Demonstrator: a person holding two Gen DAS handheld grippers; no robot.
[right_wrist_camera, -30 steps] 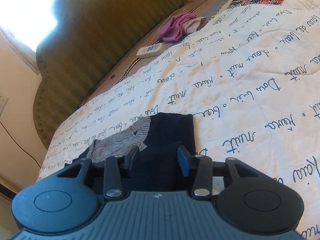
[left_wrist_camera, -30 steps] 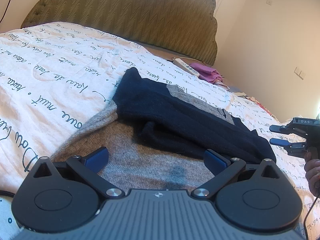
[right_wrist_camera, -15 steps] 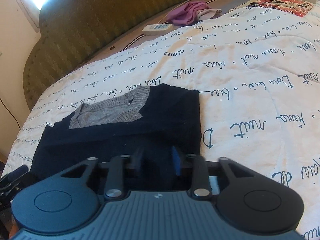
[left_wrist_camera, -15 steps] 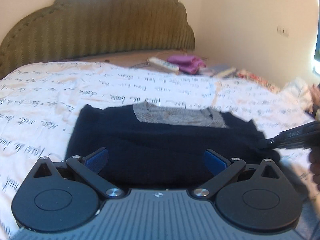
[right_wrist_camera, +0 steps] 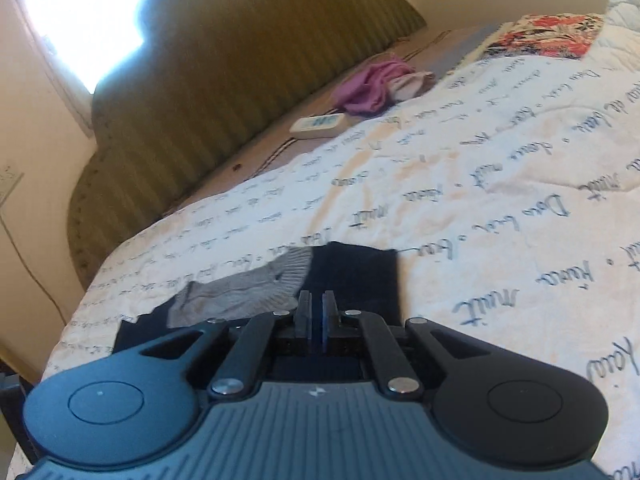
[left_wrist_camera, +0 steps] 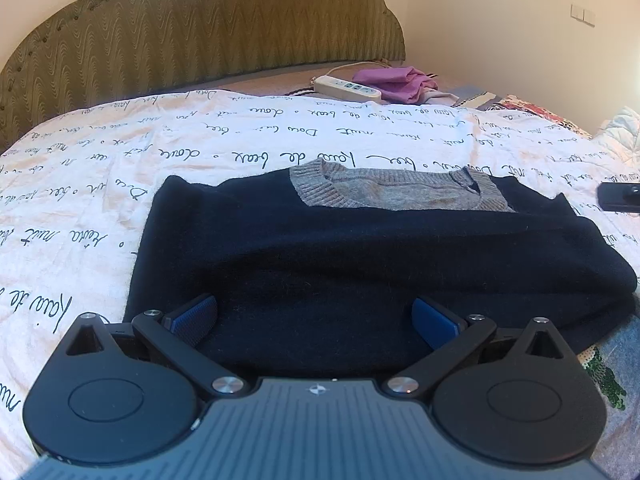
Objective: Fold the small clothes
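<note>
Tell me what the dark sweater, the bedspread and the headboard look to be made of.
Dark sweater: soft navy knit, probably wool or a blend; matte, fuzzy edges, with a grey ribbed collar.
Bedspread: thin woven cloth, likely cotton; white, matte, lightly creased, printed with dark handwriting.
Headboard: upholstered in olive fabric with a wavy woven pattern; studs along its edge suggest padding.

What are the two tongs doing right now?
Left tongs: open, holding nothing.
Right tongs: closed; whether they pinch the dark sweater can't be told.
</note>
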